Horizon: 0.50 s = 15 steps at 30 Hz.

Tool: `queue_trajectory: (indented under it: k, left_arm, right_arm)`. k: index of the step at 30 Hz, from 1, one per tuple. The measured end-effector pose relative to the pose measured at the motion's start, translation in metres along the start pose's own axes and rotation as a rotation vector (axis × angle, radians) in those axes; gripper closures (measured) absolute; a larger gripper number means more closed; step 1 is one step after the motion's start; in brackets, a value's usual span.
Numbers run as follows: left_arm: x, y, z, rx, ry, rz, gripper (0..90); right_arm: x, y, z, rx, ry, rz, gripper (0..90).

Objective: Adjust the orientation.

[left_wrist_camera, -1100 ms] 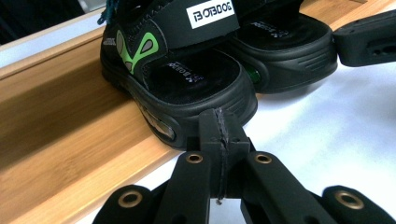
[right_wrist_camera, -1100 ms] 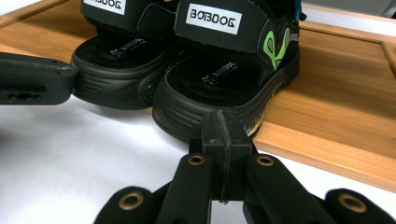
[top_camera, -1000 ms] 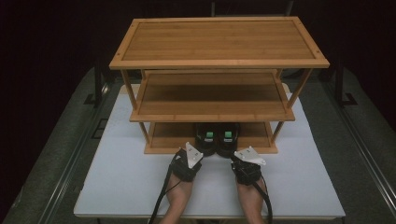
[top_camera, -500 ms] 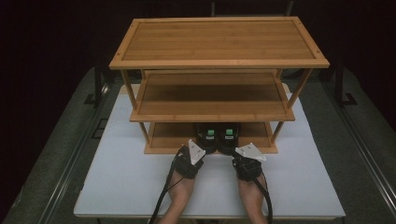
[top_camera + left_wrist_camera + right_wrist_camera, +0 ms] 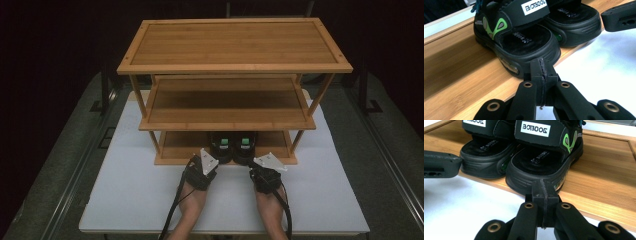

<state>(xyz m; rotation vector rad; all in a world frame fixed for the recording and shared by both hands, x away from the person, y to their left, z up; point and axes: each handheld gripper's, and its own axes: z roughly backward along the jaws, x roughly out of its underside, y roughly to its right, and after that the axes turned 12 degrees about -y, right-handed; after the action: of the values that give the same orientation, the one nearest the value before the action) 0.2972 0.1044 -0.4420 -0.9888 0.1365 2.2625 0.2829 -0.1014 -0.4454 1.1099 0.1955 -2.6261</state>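
I have both grippers closed on nothing: the left gripper (image 5: 541,75) and right gripper (image 5: 543,195) sit at the heels of the 2 sandals (image 5: 234,148) on the rack's bottom shelf (image 5: 175,150). With shut fingers I risk shoving the pair deeper or scuffing the shelf lip instead of grasping.

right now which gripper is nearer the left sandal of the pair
Left. The left gripper sits shut just before the left sandal; the right gripper sits before the right sandal, farther off.
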Motion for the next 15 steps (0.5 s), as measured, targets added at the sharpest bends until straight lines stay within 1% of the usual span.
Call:
queue_trajectory:
  k: [3,7,8,11,12,13,15]
  left_arm:
    - [0.0019,-0.0026,0.0035,0.001,0.005,0.005,89.7]
    - [0.0031,-0.0038,0.0077,0.003,0.009,-0.001,89.4]
    - [0.0027,-0.0039,0.0074,0.015,0.010,-0.003,89.3]
    - [0.0008,-0.0032,0.0046,0.027,0.004,-0.009,89.0]
    - [0.0000,-0.0026,0.0028,0.029,0.003,-0.008,88.9]
    - [-0.0009,-0.0023,0.0014,0.024,-0.005,-0.015,89.0]
    - [-0.0026,-0.0024,-0.0017,0.027,-0.009,-0.009,89.0]
  right_arm:
    - [0.0001,0.0014,0.0025,-0.010,0.004,-0.003,89.7]
    - [0.0007,0.0025,0.0056,-0.023,0.006,-0.004,89.7]
    - [0.0007,0.0024,0.0062,-0.024,0.006,-0.001,89.7]
    - [0.0007,0.0015,0.0051,-0.037,0.007,0.003,89.7]
    - [0.0008,0.0002,0.0039,-0.039,0.005,0.004,89.7]
    - [0.0006,-0.0009,0.0020,-0.043,-0.003,0.006,89.8]
    - [0.0001,-0.0027,-0.0023,-0.036,-0.013,0.014,89.8]
